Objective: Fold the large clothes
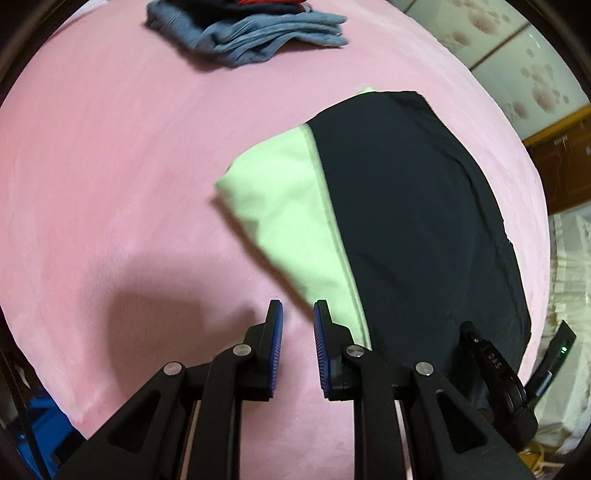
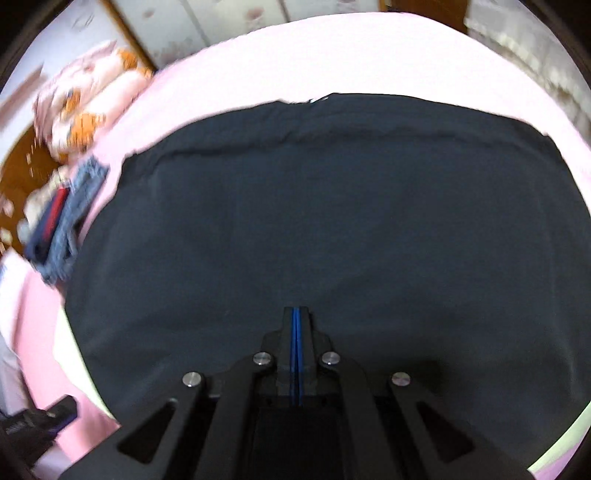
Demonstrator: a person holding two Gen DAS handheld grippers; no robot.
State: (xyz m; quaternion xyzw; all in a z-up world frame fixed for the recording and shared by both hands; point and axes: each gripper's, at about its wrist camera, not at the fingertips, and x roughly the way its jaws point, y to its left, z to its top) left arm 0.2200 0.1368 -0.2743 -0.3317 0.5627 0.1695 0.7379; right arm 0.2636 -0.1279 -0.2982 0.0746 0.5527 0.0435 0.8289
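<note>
A large garment, black [image 1: 410, 218] with a pale green panel [image 1: 284, 214], lies folded flat on the pink bed cover [image 1: 110, 166]. My left gripper [image 1: 297, 314] is open and empty, just above the cover at the near corner of the green panel. The right gripper's body [image 1: 495, 373] shows at the garment's near right edge. In the right wrist view the black cloth [image 2: 332, 206] fills most of the frame. My right gripper [image 2: 297, 314] is shut, its blue pads pressed together over the black cloth; no cloth shows between them.
A stack of folded blue and dark clothes [image 1: 255, 33] lies at the far edge of the bed and also shows in the right wrist view [image 2: 62, 221]. A pink and orange bundle [image 2: 85, 107] lies beyond. Wardrobe doors [image 1: 517, 70] stand to the right.
</note>
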